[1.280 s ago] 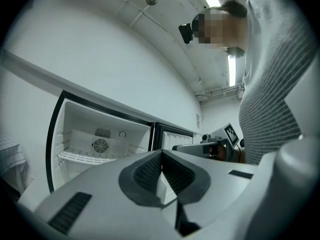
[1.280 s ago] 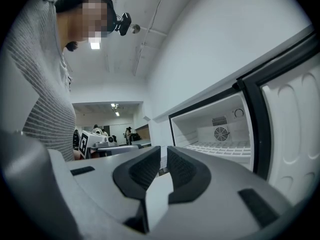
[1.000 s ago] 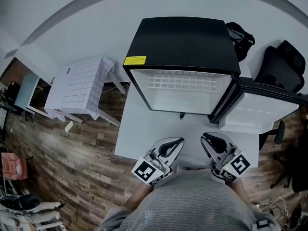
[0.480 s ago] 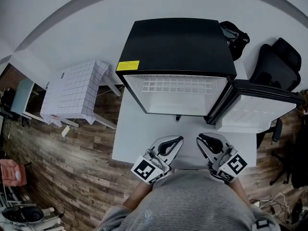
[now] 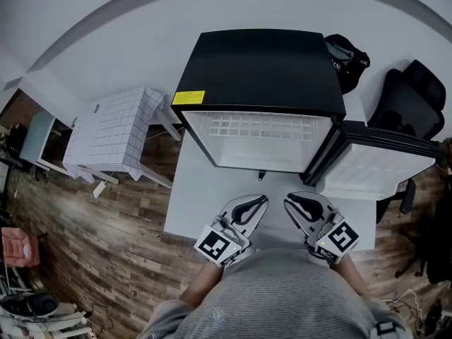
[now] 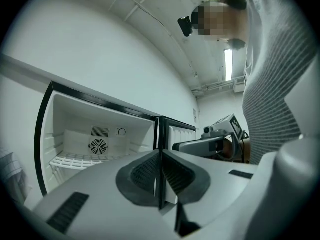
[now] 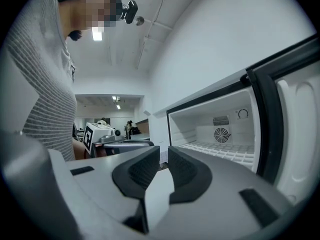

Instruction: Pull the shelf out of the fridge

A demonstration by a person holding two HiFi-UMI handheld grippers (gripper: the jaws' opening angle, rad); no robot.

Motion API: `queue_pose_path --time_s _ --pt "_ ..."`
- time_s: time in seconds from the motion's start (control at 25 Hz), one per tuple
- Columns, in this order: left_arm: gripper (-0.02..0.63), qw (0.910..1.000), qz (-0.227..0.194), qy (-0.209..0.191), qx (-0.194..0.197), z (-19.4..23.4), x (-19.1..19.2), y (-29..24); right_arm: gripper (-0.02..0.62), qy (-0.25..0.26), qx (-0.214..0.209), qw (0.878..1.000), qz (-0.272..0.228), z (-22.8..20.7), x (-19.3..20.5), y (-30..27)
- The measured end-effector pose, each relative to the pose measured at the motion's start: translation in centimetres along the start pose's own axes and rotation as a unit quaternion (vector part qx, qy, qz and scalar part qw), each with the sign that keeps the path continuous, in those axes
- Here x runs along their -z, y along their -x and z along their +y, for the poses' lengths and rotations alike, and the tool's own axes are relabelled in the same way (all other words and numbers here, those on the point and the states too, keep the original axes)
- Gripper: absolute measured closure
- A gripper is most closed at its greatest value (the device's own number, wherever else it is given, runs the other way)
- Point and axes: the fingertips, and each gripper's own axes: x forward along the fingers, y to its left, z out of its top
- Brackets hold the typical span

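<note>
Wood-plank floor (image 5: 92,246), plain white wall behind. At left stands a small side table draped in a white gridded cloth (image 5: 113,136). At centre, a white tabletop (image 5: 201,203) carries a black box-shaped mini fridge (image 5: 261,62), its white-lined door (image 5: 381,164) swung fully open to the right. A black office chair (image 5: 413,101) sits beyond the door.

Left gripper (image 5: 261,202): jaws pressed together, nothing between them. Right gripper (image 5: 291,202): jaws a narrow gap apart, nothing held. Both hover side by side over the tabletop, close to the person and apart from the fridge mouth.

The white wire-grid shelf (image 5: 258,127) lies flat inside the compartment, fully seated and untouched.

Judgement: the approach has yet to begin. The jaws must part wider before reaching in. Gripping the shelf's front bar near each end and drawing both sides out evenly and level should keep it from jamming in the side rails.

Contents: the compartment shows only the shelf and a round fan grille (image 6: 98,146) on its back wall. The door lining appears bare.
</note>
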Motion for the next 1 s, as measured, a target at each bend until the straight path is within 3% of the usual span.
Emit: queue_pose_path --time_s 0.16,0.32,0.48,0.68,0.8,1.0 --pt "0.595 0.9991 0.012 -0.039 -0.01 1.1 0.1 0.0 0.539 0.023 -0.002 1.0 0.009 0.1 -0.2 -1.0" --pt "0.592 0.9927 0.038 -0.113 -0.02 2.8 0.4 0.1 0.519 0.063 0.004 0.997 0.033 0.0 0.1 -2.3" --pt "0.515 0.9816 0.072 -0.174 -0.028 4.5 0.9 -0.1 0.506 0.109 0.004 0.992 0.062 0.0 0.8 -3.2" --pt "0.456 0.9681 0.107 -0.223 -0.041 6.5 1.9 -0.5 0.481 0.15 0.03 0.984 0.094 -1.1 1.3 -4.2" --pt "0.418 0.9528 0.133 -0.269 -0.045 7.4 2.7 -1.2 0.44 0.182 0.043 0.975 0.123 -1.7 2.1 -5.0" --pt "0.367 0.9108 0.191 -0.363 -0.042 9.3 4.1 -2.7 0.406 0.243 0.072 0.955 0.151 -3.3 4.7 -6.6"
